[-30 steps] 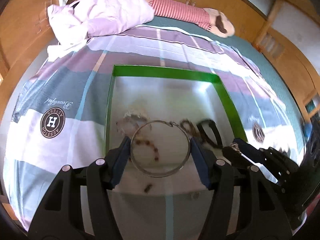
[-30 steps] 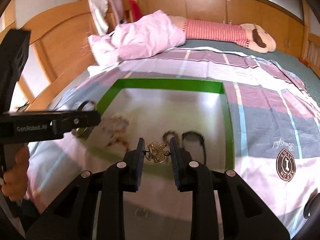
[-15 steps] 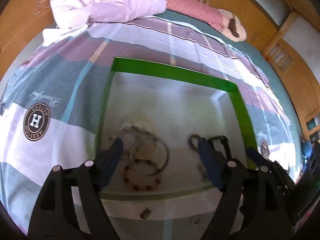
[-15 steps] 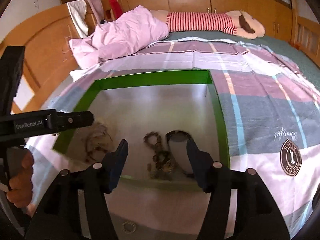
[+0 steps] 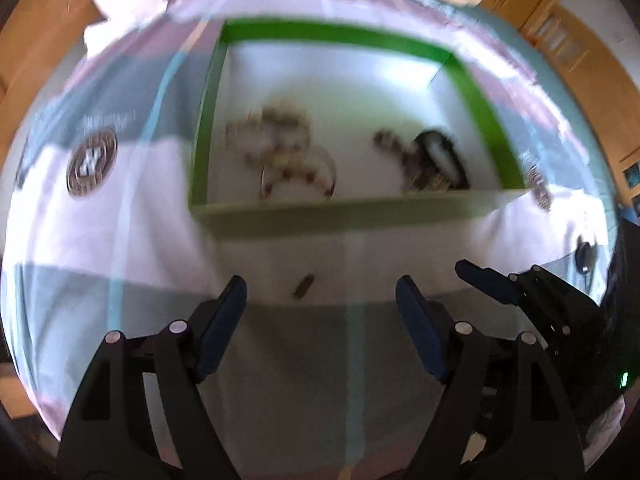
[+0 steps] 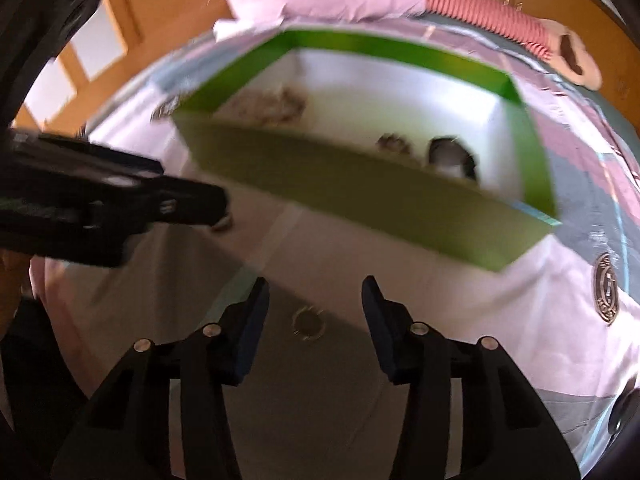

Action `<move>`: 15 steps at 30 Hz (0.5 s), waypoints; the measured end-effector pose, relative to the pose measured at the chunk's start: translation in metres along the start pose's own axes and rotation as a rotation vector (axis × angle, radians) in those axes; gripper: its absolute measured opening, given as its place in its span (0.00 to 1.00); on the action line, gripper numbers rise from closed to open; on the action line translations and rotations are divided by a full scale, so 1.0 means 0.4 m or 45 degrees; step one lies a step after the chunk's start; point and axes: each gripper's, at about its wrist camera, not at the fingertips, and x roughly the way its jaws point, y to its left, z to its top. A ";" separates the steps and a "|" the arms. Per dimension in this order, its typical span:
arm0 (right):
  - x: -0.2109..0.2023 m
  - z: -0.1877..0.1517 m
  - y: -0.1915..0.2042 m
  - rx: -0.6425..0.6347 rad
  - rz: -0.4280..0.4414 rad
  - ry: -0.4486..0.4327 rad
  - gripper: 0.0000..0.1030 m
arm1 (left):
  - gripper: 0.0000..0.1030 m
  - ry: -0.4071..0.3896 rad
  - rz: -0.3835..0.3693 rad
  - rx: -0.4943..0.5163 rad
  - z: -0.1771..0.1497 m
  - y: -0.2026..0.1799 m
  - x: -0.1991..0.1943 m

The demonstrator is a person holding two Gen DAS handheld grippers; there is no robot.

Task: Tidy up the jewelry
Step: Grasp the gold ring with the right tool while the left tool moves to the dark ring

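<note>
Bedding in pale checks fills both views, with the green-rimmed tray [image 5: 340,36] in the upper middle already holding jewelry: a bangle [image 5: 298,178] lower left inside, a dark band [image 5: 442,156] lower right. Left gripper [image 5: 320,300] stands spread and empty toward a small dark piece [image 5: 304,285] on the cloth below the tray. Right gripper [image 6: 314,306], also empty, has its jaws closing around a small ring [image 6: 308,323], probably the next pickups.
</note>
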 end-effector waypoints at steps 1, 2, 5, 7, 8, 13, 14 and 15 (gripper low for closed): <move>0.014 -0.001 0.008 -0.015 -0.001 0.038 0.47 | 0.75 0.017 0.021 -0.007 0.002 0.002 0.012; 0.027 -0.005 0.014 -0.028 -0.009 0.070 0.46 | 0.75 0.037 0.048 -0.020 0.004 0.008 0.028; 0.055 -0.019 0.013 -0.032 -0.044 0.120 0.33 | 0.74 0.094 0.068 -0.057 0.003 0.022 0.058; 0.048 -0.018 0.010 -0.037 -0.048 0.114 0.21 | 0.75 0.110 0.075 -0.070 0.002 0.029 0.066; 0.044 -0.016 0.006 -0.029 -0.049 0.109 0.21 | 0.74 0.114 0.076 -0.077 0.001 0.032 0.067; 0.036 -0.007 -0.038 0.079 -0.106 0.072 0.21 | 0.75 0.118 0.075 -0.079 -0.001 0.027 0.072; 0.033 -0.006 -0.047 0.092 -0.117 0.070 0.21 | 0.74 0.120 0.082 -0.079 -0.002 0.025 0.077; 0.027 -0.009 -0.059 0.100 -0.124 0.071 0.21 | 0.74 0.120 0.088 -0.078 -0.001 0.023 0.080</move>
